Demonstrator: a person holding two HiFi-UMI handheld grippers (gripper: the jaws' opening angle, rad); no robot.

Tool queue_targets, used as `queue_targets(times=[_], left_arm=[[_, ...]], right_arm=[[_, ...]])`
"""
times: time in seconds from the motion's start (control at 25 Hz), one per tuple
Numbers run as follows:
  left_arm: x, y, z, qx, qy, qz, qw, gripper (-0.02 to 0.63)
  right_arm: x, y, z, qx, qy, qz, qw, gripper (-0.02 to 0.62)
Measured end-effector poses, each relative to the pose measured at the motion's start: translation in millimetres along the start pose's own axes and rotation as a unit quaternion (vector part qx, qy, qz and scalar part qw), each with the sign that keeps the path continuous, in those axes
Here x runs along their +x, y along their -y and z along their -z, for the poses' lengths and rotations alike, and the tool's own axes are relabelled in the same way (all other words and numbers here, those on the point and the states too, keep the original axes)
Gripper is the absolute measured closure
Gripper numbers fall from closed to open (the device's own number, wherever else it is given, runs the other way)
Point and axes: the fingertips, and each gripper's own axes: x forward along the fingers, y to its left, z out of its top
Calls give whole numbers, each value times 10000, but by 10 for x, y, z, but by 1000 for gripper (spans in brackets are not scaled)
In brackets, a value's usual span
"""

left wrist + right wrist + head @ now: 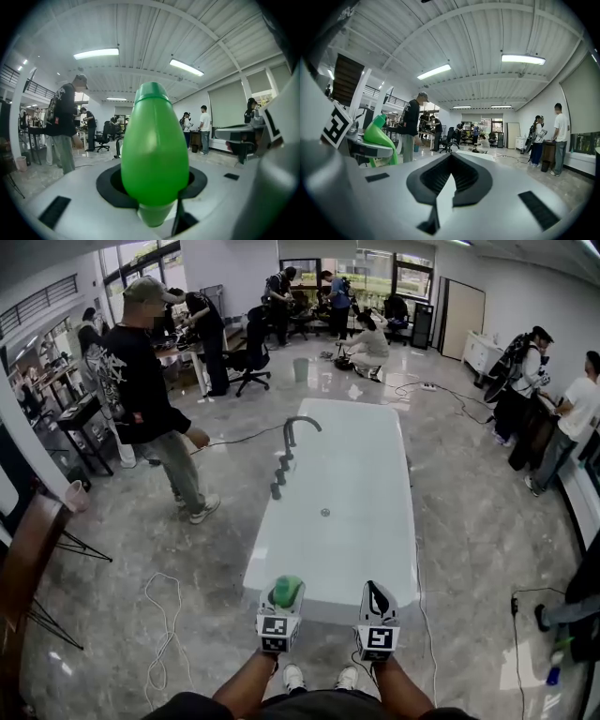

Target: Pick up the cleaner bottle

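1. The pickup looks all but done. The left claw (pixel 281 604) is clamped on the green cleaner bottle (pixel 154 145), its black pads pressing on the lower body while the cap points away from the person.
2. In the head view the bottle hangs in the air at the near end of the white bathtub (pixel 328 474), touching nothing but the claw.
3. The right claw (pixel 450 161) is closed on nothing, its ribbed pads meeting at the tips. It is held just beside the left one.
4. The next move probably calls only for a firm, steady grip, since the smooth, tapering body could slide out through the pads.
5. No brand or label can be read on the bottle's visible side. The only print is the black-and-white square markers on the claw cubes (pixel 274 629).
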Motion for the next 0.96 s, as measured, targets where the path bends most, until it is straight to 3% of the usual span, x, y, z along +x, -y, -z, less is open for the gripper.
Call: queue_targets(times=[0.96], left_arm=[[-65,79,-197,129,108,88,9998,420]], right_arm=[[-92,8,-147,-26,157,200,9997,578]])
